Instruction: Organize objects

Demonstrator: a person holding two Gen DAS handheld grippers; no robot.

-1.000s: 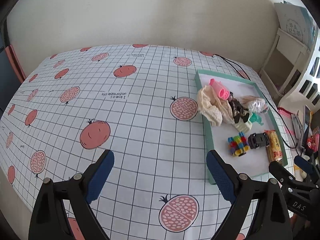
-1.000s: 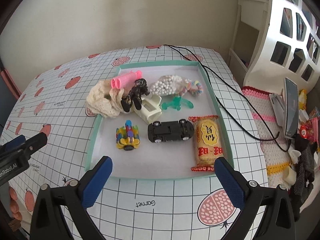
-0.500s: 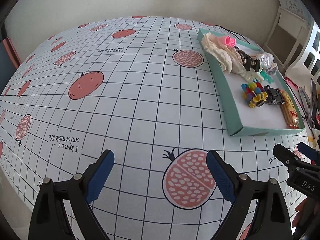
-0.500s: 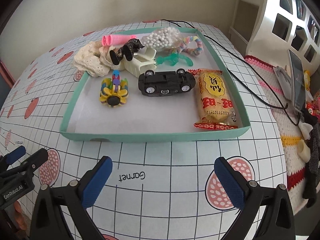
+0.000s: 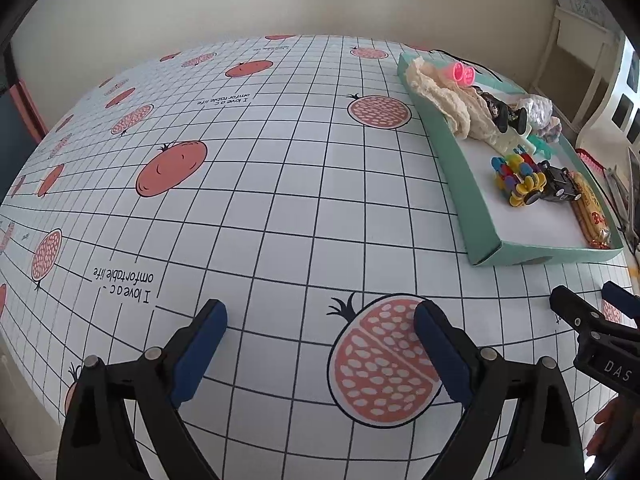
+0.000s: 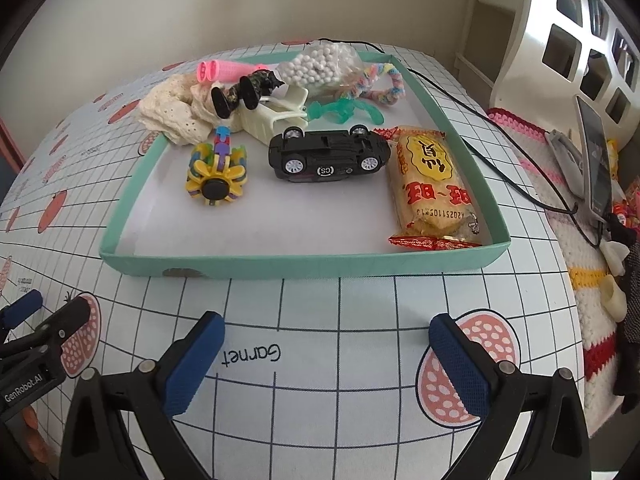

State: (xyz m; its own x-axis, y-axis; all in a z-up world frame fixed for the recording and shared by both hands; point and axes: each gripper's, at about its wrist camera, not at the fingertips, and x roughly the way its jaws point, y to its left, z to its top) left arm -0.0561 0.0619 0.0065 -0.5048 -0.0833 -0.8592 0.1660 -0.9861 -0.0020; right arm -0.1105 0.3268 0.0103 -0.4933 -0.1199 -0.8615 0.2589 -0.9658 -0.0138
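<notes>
A shallow teal tray [image 6: 304, 268] sits on the patterned tablecloth, and the same tray [image 5: 456, 160] lies at the right of the left wrist view. In it are a black toy car [image 6: 328, 156] on its side, a colourful block toy [image 6: 218, 172], a yellow snack pack [image 6: 434, 184], a cream lace cloth [image 6: 176, 110] draped over the left rim, a pink tube [image 6: 224, 70], a bag of white beads [image 6: 320, 66] and a green plastic piece [image 6: 344, 110]. My right gripper [image 6: 326, 360] is open over the cloth just before the tray. My left gripper [image 5: 320, 344] is open and empty, further left.
A black cable [image 6: 500, 172] runs along the tray's right side. A crocheted mat [image 6: 560, 216] with a phone [image 6: 598, 156] and small items lies at the right, beside a white shelf [image 6: 576, 24]. A wall closes off the table's far edge.
Both grippers have dropped low and pulled back toward the table's near edge, staying open. The tray's contents have not moved.
</notes>
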